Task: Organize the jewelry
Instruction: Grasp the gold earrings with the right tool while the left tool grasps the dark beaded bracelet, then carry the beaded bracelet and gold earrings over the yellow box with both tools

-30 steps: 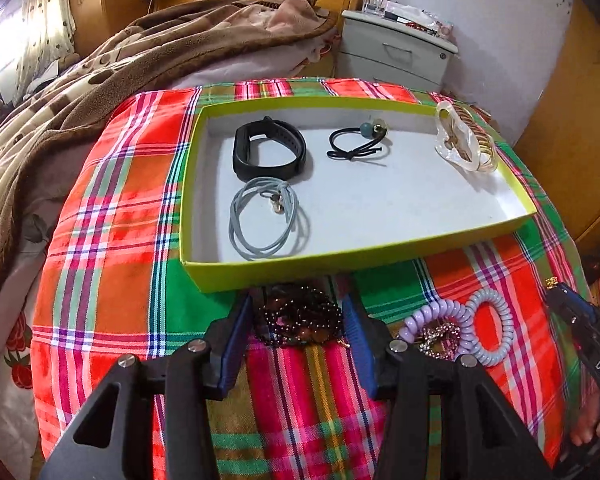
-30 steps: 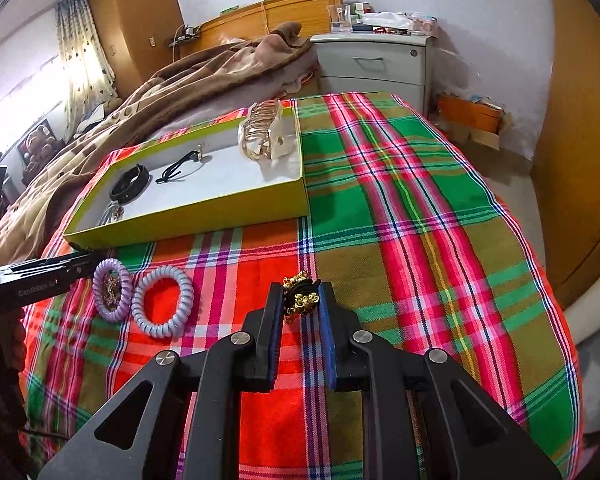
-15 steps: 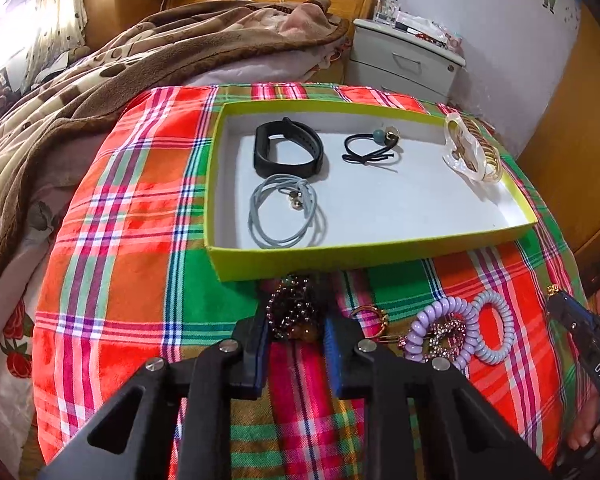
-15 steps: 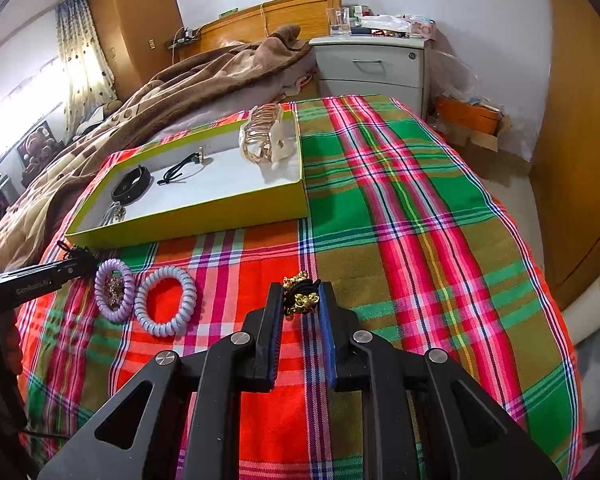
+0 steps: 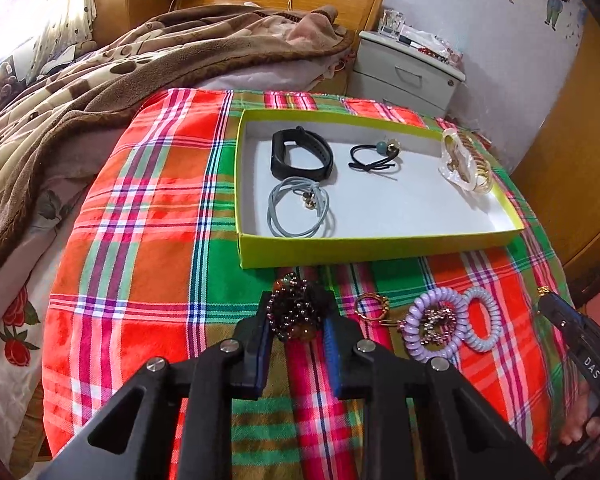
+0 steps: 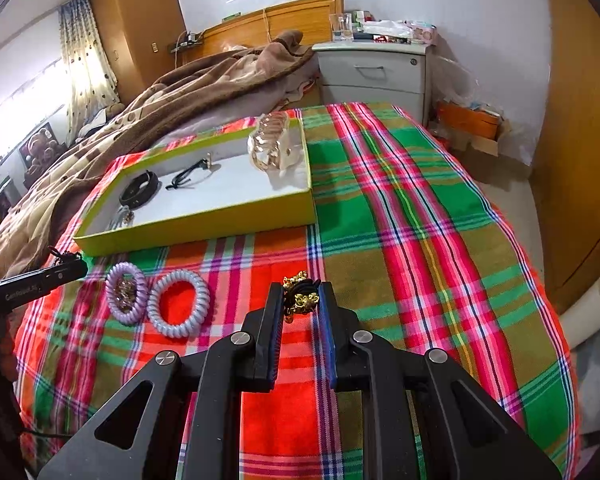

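My left gripper [image 5: 297,312] is shut on a dark beaded bracelet [image 5: 294,311], held just above the plaid cloth in front of the yellow-green box [image 5: 360,250]. In the box lie a black band [image 5: 300,156], a grey hair tie [image 5: 300,208], a black hair tie [image 5: 374,156] and a clear claw clip [image 5: 466,164]. My right gripper [image 6: 302,300] is shut on a black hair tie with gold charms [image 6: 300,296]. A purple coil tie [image 6: 126,292], a pale coil tie [image 6: 178,304] and a gold ring [image 5: 372,306] lie on the cloth.
The plaid cloth [image 6: 400,220] covers a rounded surface that drops off at the right and front. A brown blanket [image 5: 80,92] is heaped to the left and behind. A grey nightstand [image 6: 374,70] stands at the back. The right-hand tool [image 5: 580,344] shows at the left wrist view's right edge.
The left jaws have closed from wide apart onto the beaded bracelet, and the left gripper has pulled back a little from the box. The right gripper has kept still.
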### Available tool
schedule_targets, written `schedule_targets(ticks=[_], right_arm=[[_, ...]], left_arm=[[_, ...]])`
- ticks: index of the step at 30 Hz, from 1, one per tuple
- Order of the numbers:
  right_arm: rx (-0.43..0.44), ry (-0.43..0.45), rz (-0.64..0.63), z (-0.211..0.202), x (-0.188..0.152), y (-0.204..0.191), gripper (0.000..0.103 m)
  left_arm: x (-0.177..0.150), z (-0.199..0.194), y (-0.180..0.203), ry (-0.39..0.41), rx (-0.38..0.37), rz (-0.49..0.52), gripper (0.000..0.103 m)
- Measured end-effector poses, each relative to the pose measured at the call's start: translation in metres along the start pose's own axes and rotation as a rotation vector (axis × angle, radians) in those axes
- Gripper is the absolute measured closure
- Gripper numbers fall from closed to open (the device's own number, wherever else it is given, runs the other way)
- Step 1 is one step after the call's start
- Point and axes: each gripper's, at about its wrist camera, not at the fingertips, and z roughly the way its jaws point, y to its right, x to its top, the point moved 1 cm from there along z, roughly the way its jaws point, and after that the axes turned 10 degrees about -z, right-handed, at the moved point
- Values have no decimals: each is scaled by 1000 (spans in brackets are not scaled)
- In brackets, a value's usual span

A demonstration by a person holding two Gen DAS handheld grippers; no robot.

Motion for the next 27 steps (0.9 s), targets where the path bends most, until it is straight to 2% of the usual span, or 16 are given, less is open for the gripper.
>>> schedule_targets(ticks=[6, 14, 21, 27], right_arm=[[10, 38, -21, -7, 17, -7, 85], [57, 80, -43, -1, 51, -19, 85], [87, 73, -66, 24, 76, -29, 85], [114, 42, -74, 52, 90, -35, 85]], left_arm=[[9, -14, 3, 22, -35, 5, 80], [38, -22, 26, 58, -94, 61, 80], [63, -3, 47, 34, -147, 91, 80], [72, 22, 63, -8, -170, 117, 80]])
